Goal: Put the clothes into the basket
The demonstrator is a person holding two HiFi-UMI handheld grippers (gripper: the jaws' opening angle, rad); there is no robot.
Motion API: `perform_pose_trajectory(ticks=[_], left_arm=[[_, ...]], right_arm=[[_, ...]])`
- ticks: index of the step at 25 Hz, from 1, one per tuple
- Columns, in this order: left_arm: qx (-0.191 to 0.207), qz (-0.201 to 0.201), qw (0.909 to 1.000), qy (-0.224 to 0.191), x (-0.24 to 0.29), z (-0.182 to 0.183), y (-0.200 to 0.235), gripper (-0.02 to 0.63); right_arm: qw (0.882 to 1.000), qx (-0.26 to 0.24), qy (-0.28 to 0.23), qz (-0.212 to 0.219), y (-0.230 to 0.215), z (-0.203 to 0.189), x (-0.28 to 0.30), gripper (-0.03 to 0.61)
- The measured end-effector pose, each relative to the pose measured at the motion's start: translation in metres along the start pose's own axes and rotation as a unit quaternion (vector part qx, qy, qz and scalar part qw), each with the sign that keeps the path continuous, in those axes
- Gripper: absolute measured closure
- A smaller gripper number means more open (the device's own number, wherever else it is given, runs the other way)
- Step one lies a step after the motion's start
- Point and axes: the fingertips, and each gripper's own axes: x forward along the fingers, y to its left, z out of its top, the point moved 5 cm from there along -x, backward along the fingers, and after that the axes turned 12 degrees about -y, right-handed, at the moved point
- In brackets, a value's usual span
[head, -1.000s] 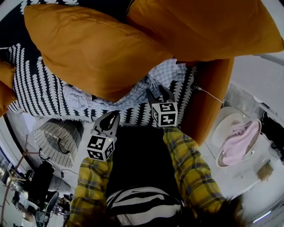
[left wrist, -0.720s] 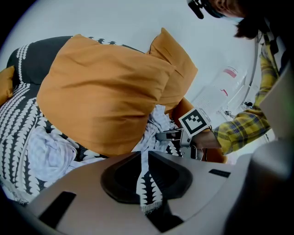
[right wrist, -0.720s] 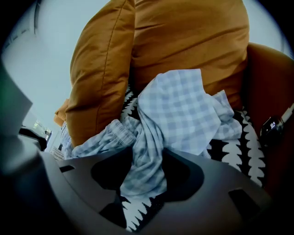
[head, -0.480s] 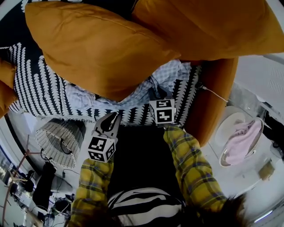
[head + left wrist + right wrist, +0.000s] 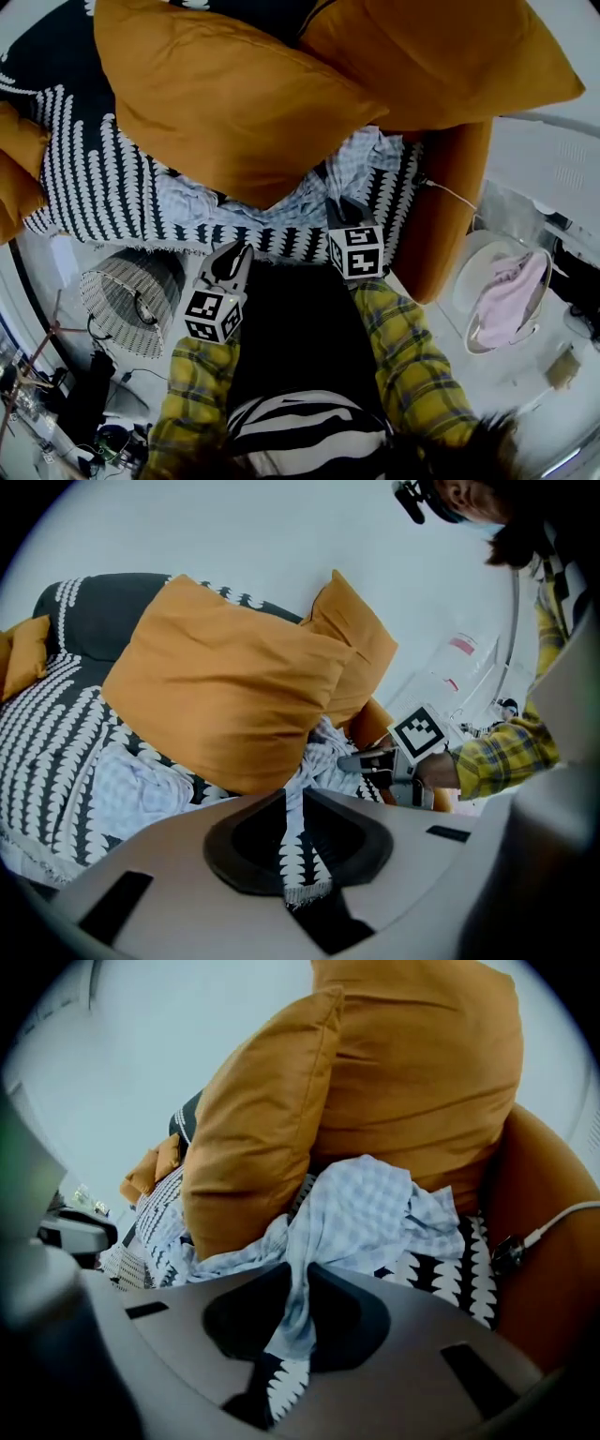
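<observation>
I count two containers on the floor. On my right, beside the sofa's orange arm (image 5: 445, 216), stands a white round basket (image 5: 466, 272) with one pink cloth (image 5: 506, 300) in it, draped up to its rim. On my left, below the sofa's front edge, is a wicker basket (image 5: 112, 286). Something dark sits inside it, but I cannot tell what.

The garment I am after, a pale blue checked cloth (image 5: 370, 1208), is not in either container. It lies bunched on the sofa seat, partly tucked under the cushions and on top of the black-and-white patterned throw (image 5: 103, 178). I cannot tell whether it is one garment or more.

There are two large orange cushions, one (image 5: 225, 103) leaning over the checked cloth and one (image 5: 431, 56) behind it towards the arm. A smaller orange cushion (image 5: 19, 178) lies at the far left of the sofa.

Both claws are at the seat's front edge. My right claw (image 5: 298, 1288) has just been closing, and its jaws now pinch a fold of the checked cloth, with the throw's pattern showing beneath it. My left claw (image 5: 292, 803) is clenched on a fringed strip of the patterned throw, not on any clothing.
</observation>
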Motion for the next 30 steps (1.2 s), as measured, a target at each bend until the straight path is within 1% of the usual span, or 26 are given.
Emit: perform_pose_trajectory(ticks=[2, 5, 10, 15, 20, 25, 30], left_arm=[[-0.001, -0.002, 0.9998, -0.017, -0.007, 0.009, -0.001, 0.568], [0.004, -0.01, 0.9994, -0.033, -0.019, 0.017, -0.003, 0.566], [-0.001, -0.011, 0.9975, -0.07, -0.046, 0.033, 0.002, 0.546], [0.007, -0.009, 0.9963, -0.085, -0.077, 0.044, 0.014, 0.525], [0.005, -0.003, 0.9939, -0.11, -0.098, 0.056, 0.027, 0.507], [0.017, -0.017, 0.9915, -0.128, -0.122, 0.064, 0.031, 0.495], [0.032, -0.031, 0.9883, -0.146, -0.13, 0.074, 0.031, 0.488]], right_arm=[[1.0, -0.003, -0.007, 0.004, 0.01, 0.007, -0.016, 0.509], [1.0, 0.001, -0.017, 0.012, 0.027, 0.014, -0.039, 0.509], [0.999, 0.013, -0.041, 0.031, 0.06, 0.038, -0.072, 0.509], [0.996, 0.015, -0.067, 0.065, 0.096, 0.071, -0.108, 0.509], [0.989, 0.021, -0.103, 0.104, 0.125, 0.116, -0.14, 0.509], [0.981, 0.031, -0.135, 0.132, 0.164, 0.151, -0.169, 0.511], [0.972, 0.009, -0.178, 0.152, 0.19, 0.189, -0.195, 0.511]])
